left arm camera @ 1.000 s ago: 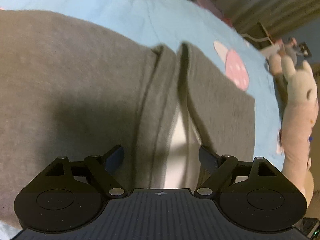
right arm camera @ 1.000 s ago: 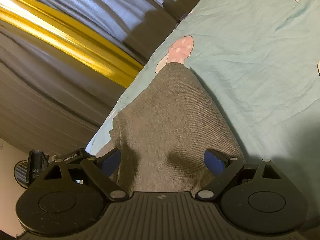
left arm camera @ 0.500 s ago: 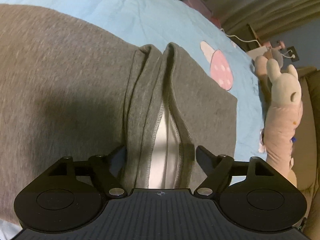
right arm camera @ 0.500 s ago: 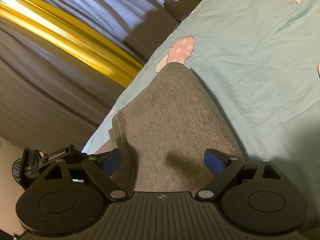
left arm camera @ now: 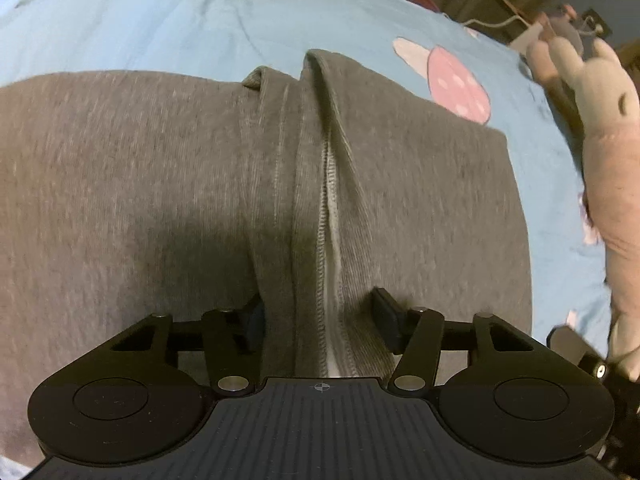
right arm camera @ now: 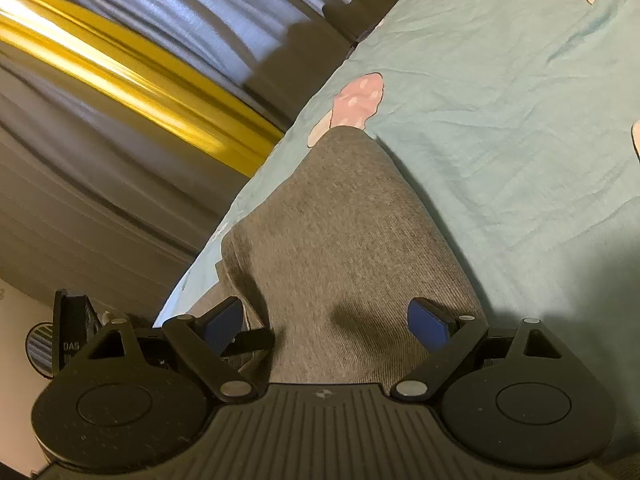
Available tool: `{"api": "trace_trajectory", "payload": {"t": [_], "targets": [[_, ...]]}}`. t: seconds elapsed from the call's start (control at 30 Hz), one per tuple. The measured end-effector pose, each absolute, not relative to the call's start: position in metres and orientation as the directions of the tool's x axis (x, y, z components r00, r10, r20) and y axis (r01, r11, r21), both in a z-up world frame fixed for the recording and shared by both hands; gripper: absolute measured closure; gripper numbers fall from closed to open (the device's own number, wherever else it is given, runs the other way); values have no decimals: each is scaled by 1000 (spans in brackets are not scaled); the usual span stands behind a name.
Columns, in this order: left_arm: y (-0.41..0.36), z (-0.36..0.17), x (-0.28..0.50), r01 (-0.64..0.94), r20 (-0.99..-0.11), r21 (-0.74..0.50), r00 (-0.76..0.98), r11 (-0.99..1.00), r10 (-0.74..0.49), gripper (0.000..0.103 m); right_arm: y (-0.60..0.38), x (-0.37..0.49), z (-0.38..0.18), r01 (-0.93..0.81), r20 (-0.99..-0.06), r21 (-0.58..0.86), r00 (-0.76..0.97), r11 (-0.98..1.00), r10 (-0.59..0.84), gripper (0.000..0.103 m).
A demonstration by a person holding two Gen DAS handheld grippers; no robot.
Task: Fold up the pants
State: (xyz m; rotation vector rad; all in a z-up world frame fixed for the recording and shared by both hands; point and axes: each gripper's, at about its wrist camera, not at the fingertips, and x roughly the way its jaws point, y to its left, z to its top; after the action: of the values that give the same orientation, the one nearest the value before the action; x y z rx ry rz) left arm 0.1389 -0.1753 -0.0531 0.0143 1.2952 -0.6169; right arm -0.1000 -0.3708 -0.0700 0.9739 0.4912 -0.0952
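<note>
Grey pants [left arm camera: 120, 184] lie on a light blue bedsheet [left arm camera: 168, 16]. In the left wrist view a bunched ridge of hems with a pale inner seam [left arm camera: 326, 208] runs up the middle. My left gripper [left arm camera: 318, 320] straddles this ridge with the jaws part closed, the fingers against the cloth on both sides. In the right wrist view a grey pant leg [right arm camera: 340, 232] stretches away over the sheet [right arm camera: 500, 92]. My right gripper [right arm camera: 326, 326] is open, its blue pads on either side of the leg.
A pink plush rabbit [left arm camera: 600, 140] lies at the bed's right edge. Pink mushroom prints [left arm camera: 456, 84] mark the sheet. In the right wrist view the bed's left edge [right arm camera: 248, 196] drops beside curtains with a yellow stripe [right arm camera: 120, 80].
My left gripper's jaws have narrowed around the bunched hem ridge, and the ridge has squeezed tighter. The right gripper has barely moved and stays open.
</note>
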Motion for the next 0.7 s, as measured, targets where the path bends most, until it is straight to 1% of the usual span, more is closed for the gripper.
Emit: {"api": "trace_trajectory", "payload": {"t": [0.07, 0.1, 0.27, 0.33, 0.37, 0.43, 0.53, 0.63, 0.7], "targets": [[-170, -50, 139, 413, -897, -338, 129, 846, -422, 45, -371, -100, -70, 294, -442, 770, 886, 566, 140, 13], [-168, -49, 140, 406, -895, -348, 126, 845, -428, 42, -372, -99, -70, 294, -442, 769, 886, 568, 140, 13], [-166, -45, 139, 409, -894, -345, 131, 845, -429, 36, -372, -99, -70, 295, -444, 767, 885, 570, 139, 13], [-168, -45, 137, 425, -895, -337, 132, 840, -426, 28, -372, -99, -70, 295, -444, 768, 885, 569, 139, 13], [-168, -45, 137, 428, -895, -339, 129, 838, -427, 26, -371, -99, -70, 295, -444, 768, 885, 569, 139, 13], [-169, -44, 138, 413, -890, -365, 110, 835, -443, 18, -372, -99, -70, 295, -444, 767, 885, 569, 139, 13], [-166, -43, 144, 374, -875, -413, 91, 830, -476, 11, -372, -99, -71, 296, -444, 768, 885, 568, 140, 13], [-166, -43, 148, 342, -874, -420, 99, 841, -476, 10, -372, -99, -71, 296, -444, 769, 885, 567, 140, 13], [-173, -43, 149, 361, -884, -388, 114, 848, -453, 10, -372, -99, -71, 297, -446, 768, 884, 567, 141, 13]]}}
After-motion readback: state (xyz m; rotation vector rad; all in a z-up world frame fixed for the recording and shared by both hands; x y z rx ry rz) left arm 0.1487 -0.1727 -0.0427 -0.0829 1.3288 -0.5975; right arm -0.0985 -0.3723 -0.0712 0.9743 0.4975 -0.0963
